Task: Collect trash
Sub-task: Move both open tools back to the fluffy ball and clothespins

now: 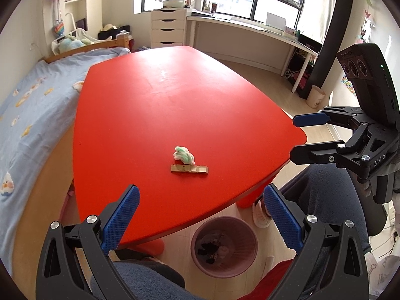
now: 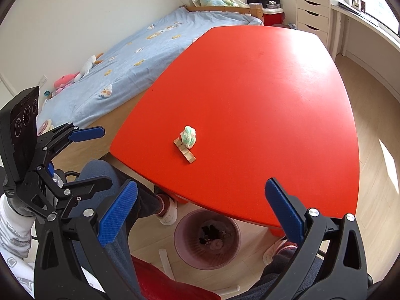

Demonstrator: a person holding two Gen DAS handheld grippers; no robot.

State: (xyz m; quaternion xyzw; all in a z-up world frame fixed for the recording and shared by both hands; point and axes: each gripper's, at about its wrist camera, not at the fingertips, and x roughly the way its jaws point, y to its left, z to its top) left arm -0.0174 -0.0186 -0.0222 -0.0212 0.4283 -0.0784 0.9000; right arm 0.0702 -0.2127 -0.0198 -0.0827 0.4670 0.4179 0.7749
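There, wrapper strip (image 1: 189,169) crosswise, flat

Red table (image 1: 175,95), green-white wad (image 1: 184,154)

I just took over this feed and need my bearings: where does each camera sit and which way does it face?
Left wrist: on the left gripper, off the red table's near edge, facing the window; its open blue fingers, the person's knees and the right gripper at right show.
Right wrist: on the right gripper, facing the table and bed; the left gripper shows at left.
Shared: crumpled tissue, flat wrapper, pink bin.
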